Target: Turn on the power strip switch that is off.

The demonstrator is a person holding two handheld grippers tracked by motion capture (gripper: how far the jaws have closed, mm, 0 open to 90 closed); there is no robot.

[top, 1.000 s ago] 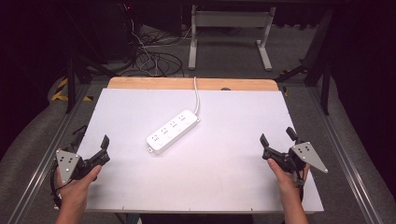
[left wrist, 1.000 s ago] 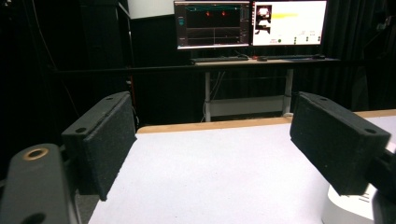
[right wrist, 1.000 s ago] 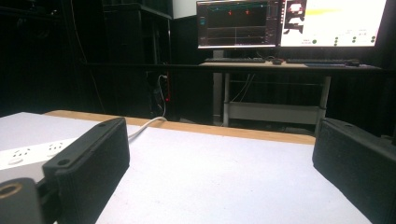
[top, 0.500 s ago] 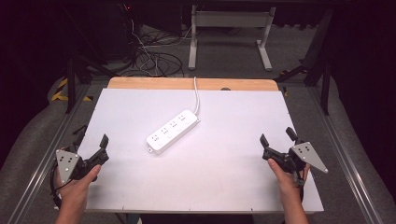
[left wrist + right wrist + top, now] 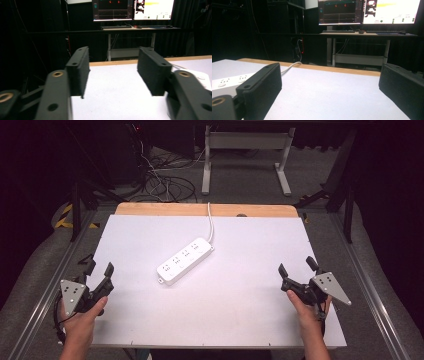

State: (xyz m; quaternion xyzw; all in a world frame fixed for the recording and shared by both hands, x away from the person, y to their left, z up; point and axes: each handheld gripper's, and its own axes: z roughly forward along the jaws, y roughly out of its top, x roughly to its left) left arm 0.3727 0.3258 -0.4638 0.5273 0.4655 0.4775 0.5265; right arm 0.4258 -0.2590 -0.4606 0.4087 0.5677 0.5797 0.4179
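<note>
While both hands rest at the near corners of the white table (image 5: 250,320), a white power strip (image 5: 184,261) lies near the middle of it, set at a slant with its near end toward the left and its far end toward the right. Its white cord (image 5: 210,222) leaves the far end and runs straight back over the bare wooden strip (image 5: 150,209) at the table's far edge.

At the near left the left gripper (image 5: 97,268) sits in the person's left hand (image 5: 82,317), its grey three-cornered plate facing up. Its jaws have just been closing, yet they stand partly apart with nothing between them; in the left gripper view the gripper (image 5: 113,71) frames bare tabletop, and the power strip (image 5: 200,75) peeks in at the right edge, well apart from the pads.

At the near right the right gripper (image 5: 298,268) is held in the right hand (image 5: 305,307). In the right gripper view its jaws (image 5: 329,85) stand wide apart around bare table, holding nothing. The power strip (image 5: 229,82) shows at the left of that view, beyond the left jaw, with its cord (image 5: 290,67) curving away toward the far edge.

Beyond the table stand a desk with lit monitors (image 5: 367,11) and a keyboard (image 5: 338,31)
</note>
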